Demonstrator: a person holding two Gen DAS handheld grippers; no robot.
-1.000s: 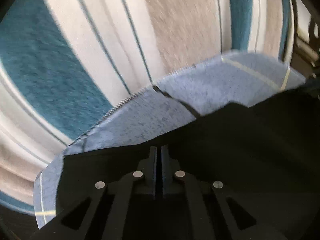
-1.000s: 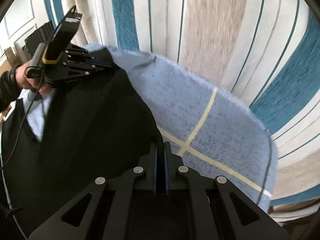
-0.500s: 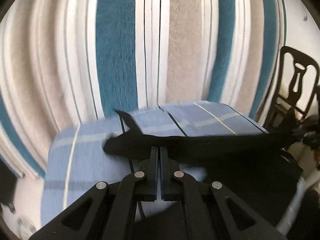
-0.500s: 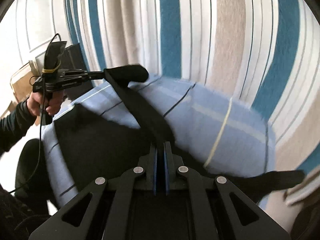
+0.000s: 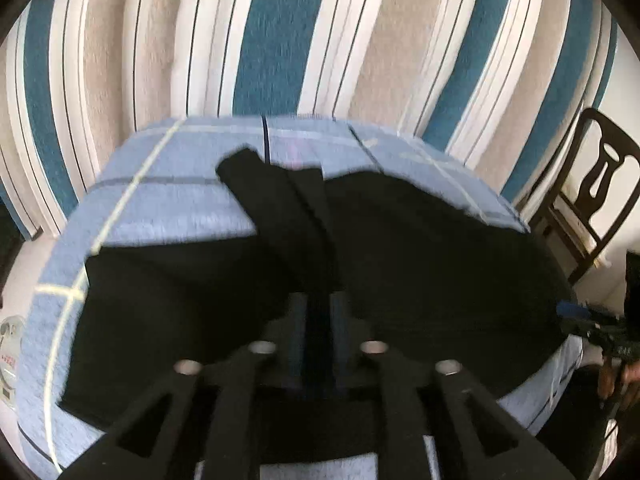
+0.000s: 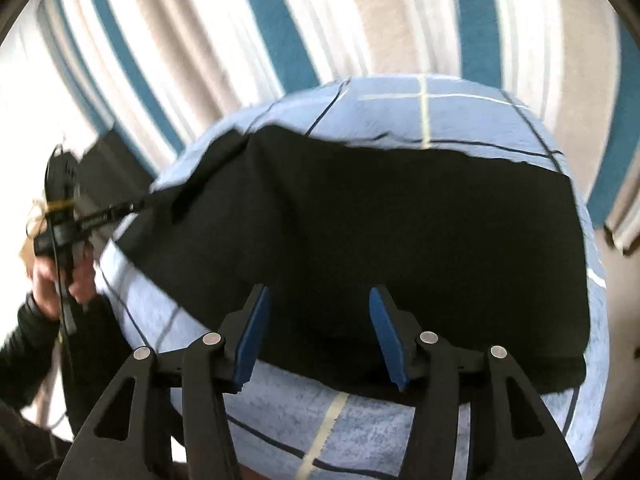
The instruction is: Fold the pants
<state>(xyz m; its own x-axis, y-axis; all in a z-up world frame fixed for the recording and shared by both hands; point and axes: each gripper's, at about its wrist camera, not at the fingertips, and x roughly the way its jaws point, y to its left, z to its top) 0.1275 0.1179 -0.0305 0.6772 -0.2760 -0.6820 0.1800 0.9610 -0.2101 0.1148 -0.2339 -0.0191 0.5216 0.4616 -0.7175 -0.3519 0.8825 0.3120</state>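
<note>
Presently, far left in the right wrist view: the person's left hand (image 6: 60, 276) carries the left gripper (image 6: 136, 206), whose tip meets the near-left corner of the black pants (image 6: 400, 232). From its own camera the left gripper (image 5: 318, 304) has jaws that have just been opening; a narrow gap shows between them with a dark band of pants cloth running through it. Whether the pads press that cloth I cannot tell: black on black, and blurred.

Centre: pants lie spread on a blue checked blanket (image 6: 460, 112) covering the surface, long axis running left to right across the right wrist view, far edge roughly straight, near edge just ahead of the fingers. A fold of cloth (image 5: 276, 204) lies heaped toward the far side in the left view.

Right: the right gripper (image 6: 318, 332) has jaws that have just been opening; they stand well apart, blue pads (image 6: 250, 336) bare, nothing between them, hovering over the near edge of the pants.

Judgement: a fold has just been laid and both ends are being let go. The garment lies straight ahead of and below both grippers; the right one is nearer the free near edge, so the next pinch likely falls to it.

Striped curtain (image 5: 280, 40) behind; chair (image 5: 596, 196) far right.
</note>
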